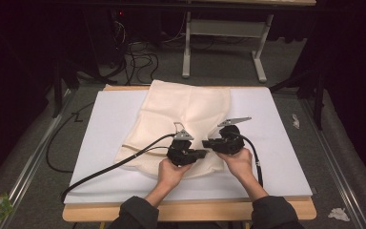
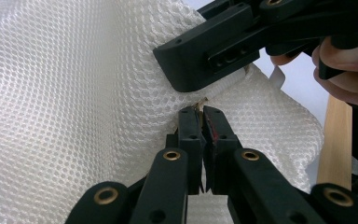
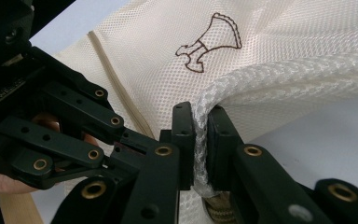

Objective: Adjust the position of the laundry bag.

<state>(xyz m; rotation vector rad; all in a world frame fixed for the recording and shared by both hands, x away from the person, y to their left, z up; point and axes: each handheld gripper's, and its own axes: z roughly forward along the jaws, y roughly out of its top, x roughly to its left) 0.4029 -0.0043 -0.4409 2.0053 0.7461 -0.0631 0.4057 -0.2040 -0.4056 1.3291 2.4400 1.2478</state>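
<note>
White foam board [image 1: 105, 143] was covered at centre frame by a cream mesh fabric bag [image 1: 181, 109], its near hem clamped by the left gripper [image 1: 201, 153] and right gripper [image 1: 206, 143].

The high view is dim with dark surroundings; beyond each hand-held gripper [image 2: 200, 112] the mesh looks bright and sharp, nearest arms soft.

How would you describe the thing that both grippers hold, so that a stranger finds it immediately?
On the white table mat, look at the middle: a large cream mesh bag lies flat there. Its near edge is pinched by the left gripper and the right gripper. Its netted weave and a small brown outline emblem set it apart from the smooth mat.
</note>
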